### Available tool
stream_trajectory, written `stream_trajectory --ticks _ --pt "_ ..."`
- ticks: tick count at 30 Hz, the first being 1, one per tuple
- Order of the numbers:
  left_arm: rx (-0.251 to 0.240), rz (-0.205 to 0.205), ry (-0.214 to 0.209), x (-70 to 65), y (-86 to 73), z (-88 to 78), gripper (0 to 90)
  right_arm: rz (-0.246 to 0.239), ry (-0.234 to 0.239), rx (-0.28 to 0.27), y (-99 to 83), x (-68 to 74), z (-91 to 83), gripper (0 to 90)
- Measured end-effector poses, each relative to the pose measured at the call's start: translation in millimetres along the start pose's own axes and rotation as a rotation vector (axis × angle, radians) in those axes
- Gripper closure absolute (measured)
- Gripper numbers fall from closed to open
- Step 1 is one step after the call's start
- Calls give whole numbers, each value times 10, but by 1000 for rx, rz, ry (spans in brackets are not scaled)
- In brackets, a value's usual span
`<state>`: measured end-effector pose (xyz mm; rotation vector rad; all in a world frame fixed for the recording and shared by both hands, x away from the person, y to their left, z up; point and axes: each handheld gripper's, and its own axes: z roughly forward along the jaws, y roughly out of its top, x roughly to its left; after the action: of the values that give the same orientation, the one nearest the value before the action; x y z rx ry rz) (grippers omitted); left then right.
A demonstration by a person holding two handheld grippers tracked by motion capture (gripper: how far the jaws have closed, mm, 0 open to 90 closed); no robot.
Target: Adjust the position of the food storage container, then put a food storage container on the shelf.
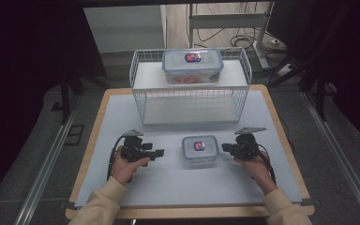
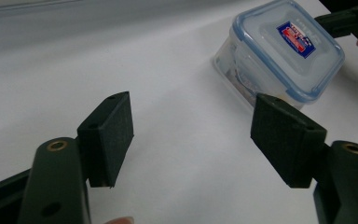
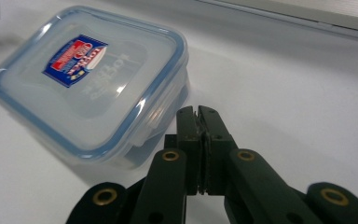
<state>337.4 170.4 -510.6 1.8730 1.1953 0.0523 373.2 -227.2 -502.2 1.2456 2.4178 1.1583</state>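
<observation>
A: Nearest, how do the grippers stand?
B: The left gripper gapes wide, empty; the right gripper is clenched on nothing.
A: And the small container?
B: On the table between them, lid on. Beyond, a wire basket carries a larger container.

We see a small food container of clear glossy plastic, a white wire basket of metal, and a matt smooth bench.
</observation>
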Motion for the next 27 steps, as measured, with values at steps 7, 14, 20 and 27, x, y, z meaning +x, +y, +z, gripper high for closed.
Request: stream_trajectory --ticks 7,14,20,27 --pt "-8 -30 -18 -58 22 -17 243 48 104 -27 14 -64 -81 519" --pt "4 -56 -59 -142 82 114 217 104 167 -17 46 -86 -88 370" --pt "33 -53 -112 -307 176 306 204 127 200 -7 71 -74 -52 335" --pt "83 -102 -179 -387 247 602 201 171 242 33 98 -94 105 314"
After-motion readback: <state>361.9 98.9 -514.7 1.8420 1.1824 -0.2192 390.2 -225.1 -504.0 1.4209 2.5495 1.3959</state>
